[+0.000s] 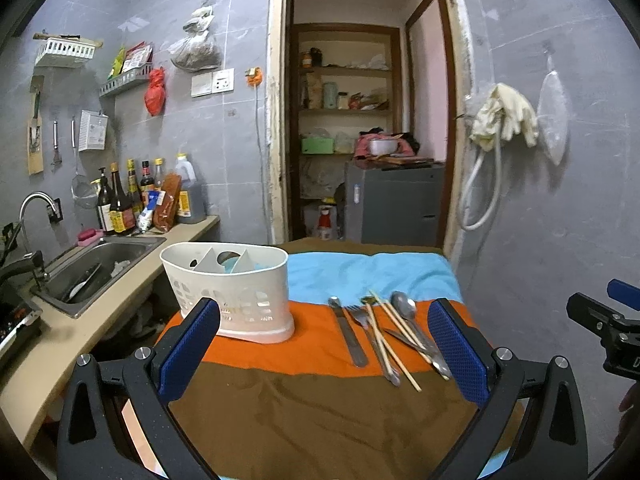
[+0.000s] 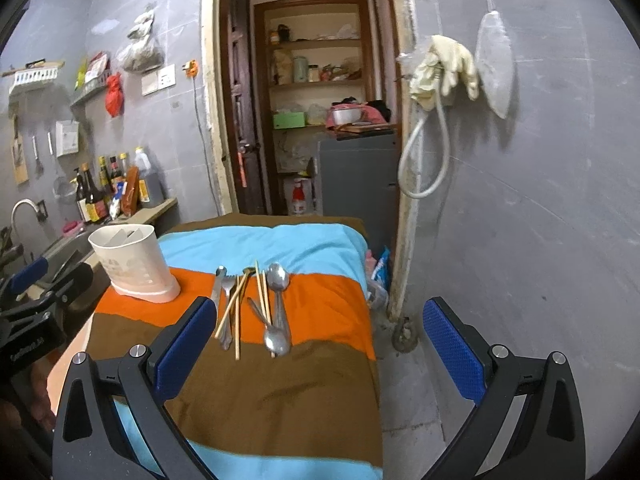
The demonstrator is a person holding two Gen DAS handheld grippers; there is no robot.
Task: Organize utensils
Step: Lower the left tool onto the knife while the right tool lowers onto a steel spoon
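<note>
Task unstarted | utensils (image 1: 384, 332) loose on surface (image 1: 320, 408), caddy (image 1: 230, 292) at ten o'clock empty | both tools (image 1: 324, 344) (image 2: 320, 344) spread apart, empty

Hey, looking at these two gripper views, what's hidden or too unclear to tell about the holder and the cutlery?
- Utensil holder: in both views its own wall hides the compartment floors; only divider tops show.
- Cutlery pile: overlapping pieces in both views, so the exact count is uncertain.
- Knife: in the right wrist view, the right gripper's left finger hides its lower end.
- Left gripper: open, holding nothing.
</note>
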